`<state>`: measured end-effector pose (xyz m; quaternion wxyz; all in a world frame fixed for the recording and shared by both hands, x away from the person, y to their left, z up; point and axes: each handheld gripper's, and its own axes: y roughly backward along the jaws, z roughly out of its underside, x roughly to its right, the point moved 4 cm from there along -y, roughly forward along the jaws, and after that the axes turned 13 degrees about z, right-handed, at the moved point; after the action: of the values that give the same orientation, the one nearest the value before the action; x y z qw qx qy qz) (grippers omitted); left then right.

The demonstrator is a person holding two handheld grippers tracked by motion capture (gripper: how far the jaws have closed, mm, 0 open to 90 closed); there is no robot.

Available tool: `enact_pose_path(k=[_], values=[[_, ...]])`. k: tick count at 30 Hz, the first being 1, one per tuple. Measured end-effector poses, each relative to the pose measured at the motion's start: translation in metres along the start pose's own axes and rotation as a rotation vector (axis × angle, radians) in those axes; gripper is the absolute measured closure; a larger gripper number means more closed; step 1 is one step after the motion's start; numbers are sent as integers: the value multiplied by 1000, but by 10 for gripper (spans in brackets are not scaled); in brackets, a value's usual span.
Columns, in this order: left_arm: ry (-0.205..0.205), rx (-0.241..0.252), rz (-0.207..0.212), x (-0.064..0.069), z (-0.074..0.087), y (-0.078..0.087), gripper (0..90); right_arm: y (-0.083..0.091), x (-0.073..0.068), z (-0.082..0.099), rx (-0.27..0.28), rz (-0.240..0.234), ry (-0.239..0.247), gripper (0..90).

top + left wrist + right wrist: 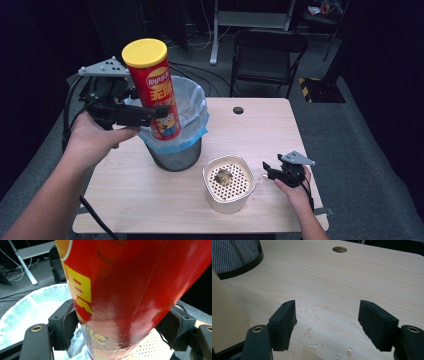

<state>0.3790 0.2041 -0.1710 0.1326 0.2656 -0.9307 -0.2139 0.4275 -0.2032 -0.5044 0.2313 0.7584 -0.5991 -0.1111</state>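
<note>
A tall red chip can (156,92) with a yellow lid is held up over the near rim of a mesh waste bin (175,155) lined with a blue-white bag. My left gripper (150,114) is shut on the can's lower half, both pads pressed on its red wall (120,302). The can (130,285) leans slightly. My right gripper (268,170) rests low by the table's right front, open, with nothing between its pads (284,322). A cream perforated container (228,182) with a lump of food on its strainer sits just left of it.
The wooden table (260,130) has a cable hole (238,110) at the back and water drops (312,346) under my right gripper. The bin's mesh base (234,257) stands at the far left of the right gripper view. A black chair (267,55) stands behind the table.
</note>
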Motion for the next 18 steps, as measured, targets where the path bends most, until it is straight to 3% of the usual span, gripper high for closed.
enact_pose_path(k=[1, 3, 7, 14, 18], values=[[11, 7, -18, -7, -4, -2, 235, 0, 0, 0, 1, -4, 3, 302], [31, 19, -13, -15, -7, -6, 235, 0, -2, 0, 1, -9, 7, 302], [56, 6, -34, -29, -9, -15, 235, -1, -4, 0, 1, -12, 18, 303], [80, 4, -59, -51, -7, -30, 235, -1, -3, 1, -2, -10, 5, 302], [118, 5, -91, -69, -4, -40, 235, -2, -3, 1, -1, -14, 15, 302]])
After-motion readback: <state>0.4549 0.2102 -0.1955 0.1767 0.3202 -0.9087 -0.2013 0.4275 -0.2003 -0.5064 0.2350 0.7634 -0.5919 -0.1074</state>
